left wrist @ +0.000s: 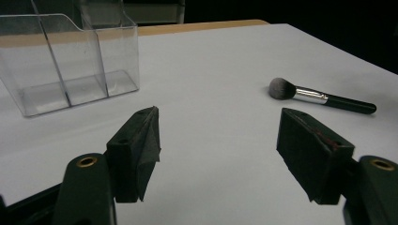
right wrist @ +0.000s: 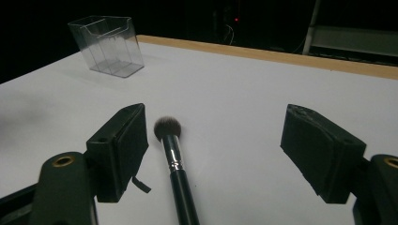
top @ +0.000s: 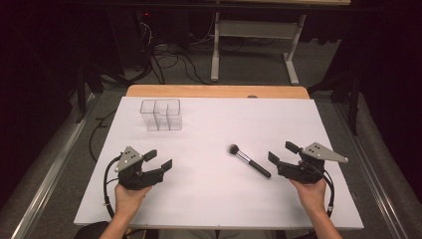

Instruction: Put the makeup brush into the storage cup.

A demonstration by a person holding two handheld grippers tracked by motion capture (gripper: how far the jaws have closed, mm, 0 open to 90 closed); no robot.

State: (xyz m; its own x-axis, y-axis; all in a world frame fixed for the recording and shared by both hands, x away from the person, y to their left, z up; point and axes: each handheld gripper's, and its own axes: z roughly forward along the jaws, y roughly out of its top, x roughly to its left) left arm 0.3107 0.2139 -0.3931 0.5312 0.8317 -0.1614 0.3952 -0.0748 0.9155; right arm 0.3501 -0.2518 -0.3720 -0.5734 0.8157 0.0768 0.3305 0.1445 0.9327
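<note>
Brush [top: 249,161] lies flat on the tabletop [top: 209,199], just left of the right tongs [top: 281,152]; left tongs [top: 158,159] well apart. Both gape wide, empty. Right gripper view: brush [right wrist: 174,154] between the jaws, nearer the left one.

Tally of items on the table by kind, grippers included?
Brush: 1
Clear organizer: 1
Grippers: 2, left gripper and right gripper, both open
Total: 4
</note>
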